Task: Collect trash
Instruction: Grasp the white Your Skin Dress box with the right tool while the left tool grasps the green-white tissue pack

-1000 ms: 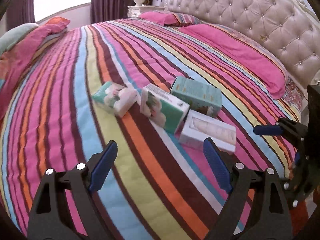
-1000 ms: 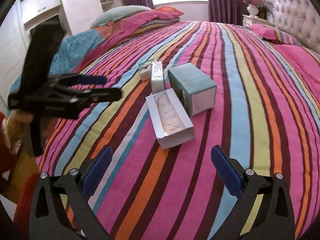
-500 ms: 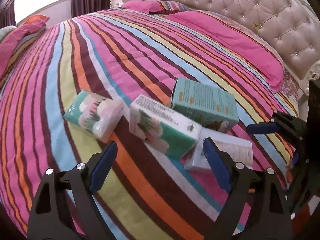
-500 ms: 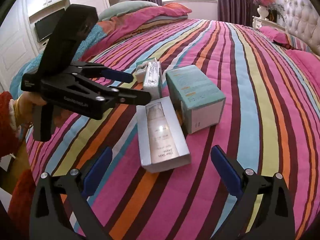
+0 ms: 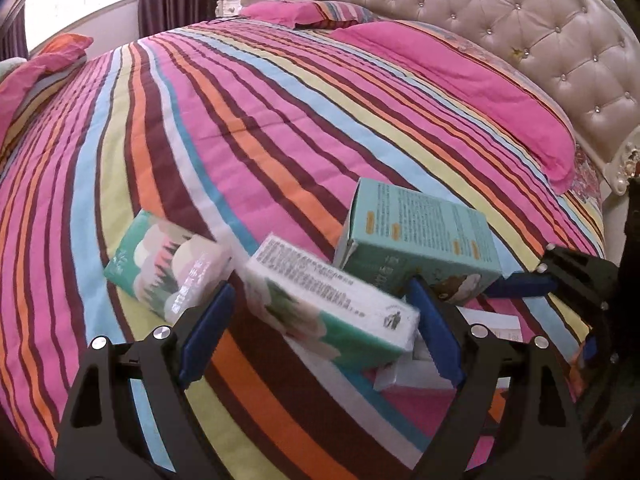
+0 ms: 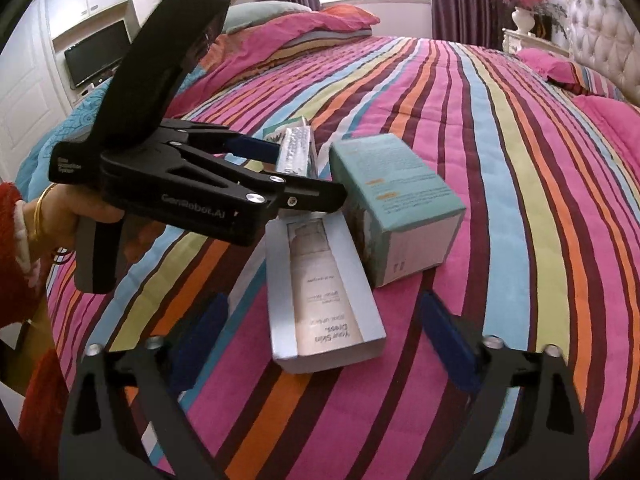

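Four pieces of trash lie on the striped bed (image 5: 248, 128): a soft tissue pack (image 5: 168, 268), a green-and-white box (image 5: 332, 312), a teal box (image 5: 416, 240) and a silver box (image 6: 320, 292). My left gripper (image 5: 320, 332) is open, with the green-and-white box lying between its blue pads (image 5: 204, 332), no grip visible. In the right wrist view the left gripper (image 6: 296, 168) hovers over that box (image 6: 296, 148). My right gripper (image 6: 320, 336) straddles the silver box; its jaws are closing but stand clear of the box's sides. The teal box (image 6: 396, 200) sits just beyond.
A tufted headboard (image 5: 520, 40) and pink pillows (image 5: 460, 80) line the right side. A folded duvet (image 6: 304, 36) lies at the far end. White cabinets with a screen (image 6: 96, 52) stand at the left. A red-sleeved hand (image 6: 52, 216) holds the left gripper.
My left gripper has moved forward and down until the green-and-white box lies between its fingers. My right gripper has come closer to the silver box and its fingers have narrowed.
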Demonstrator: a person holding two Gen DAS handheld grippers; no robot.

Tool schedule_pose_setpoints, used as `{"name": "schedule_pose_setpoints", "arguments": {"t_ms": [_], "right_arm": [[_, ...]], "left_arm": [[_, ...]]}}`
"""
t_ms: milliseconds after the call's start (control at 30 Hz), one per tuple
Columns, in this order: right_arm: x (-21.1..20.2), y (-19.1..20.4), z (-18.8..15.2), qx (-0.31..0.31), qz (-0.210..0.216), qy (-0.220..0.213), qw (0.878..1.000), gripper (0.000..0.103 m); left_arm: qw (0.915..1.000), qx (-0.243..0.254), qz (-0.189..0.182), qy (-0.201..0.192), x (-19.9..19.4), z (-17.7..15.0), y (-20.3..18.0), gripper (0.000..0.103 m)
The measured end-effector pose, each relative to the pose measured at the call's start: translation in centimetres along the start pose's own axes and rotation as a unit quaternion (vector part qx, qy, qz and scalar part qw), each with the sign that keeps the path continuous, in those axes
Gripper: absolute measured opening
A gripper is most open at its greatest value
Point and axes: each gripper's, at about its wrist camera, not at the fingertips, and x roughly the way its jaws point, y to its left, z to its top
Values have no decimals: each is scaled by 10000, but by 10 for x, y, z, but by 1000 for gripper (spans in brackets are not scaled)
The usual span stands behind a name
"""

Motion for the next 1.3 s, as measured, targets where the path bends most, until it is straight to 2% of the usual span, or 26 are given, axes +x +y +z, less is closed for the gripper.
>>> {"name": "schedule_pose_setpoints", "arguments": {"t_ms": [33,100,133,200,267,400,667,867,967,1033,1300], "right_arm": [[2,-1,0,46,23,32,10000,78],[4,-1,0,93,-2,41,9999,75],[5,0,-1,112,-10,58,9999,74],[6,1,-2,132,-32,120,9998,64],[6,0,-2,129,-121,149,9997,58],[0,2,-5,156,-140,155,9997,55],[-21,4,-16,426,-59,-32,9991,53],[-31,9,-20,455,-55,-10,9989,52],[-35,15,-25,496,-73,-2,9987,52],[-38,19,-30,545,-84,18,9985,52],[-59,34,-45,634,-144,12,9979,52]], "left_arm": [[10000,-2,-48,11,1,0,0,85],[9999,-37,-155,9,2,0,0,74],[9998,-63,-191,16,2,0,0,74],[9996,-104,-276,40,2,-1,1,67],[9996,-130,-261,38,1,-1,1,65],[9997,-177,-160,-14,-4,-7,1,61],[9966,-694,-270,-367,-35,-21,10,61],[9948,-897,-150,-464,-66,-39,8,61],[9948,-901,-63,-476,-85,-55,0,61],[9952,-858,130,-457,-95,-66,-7,61],[9944,-925,105,-497,-135,-111,-39,61]]}}
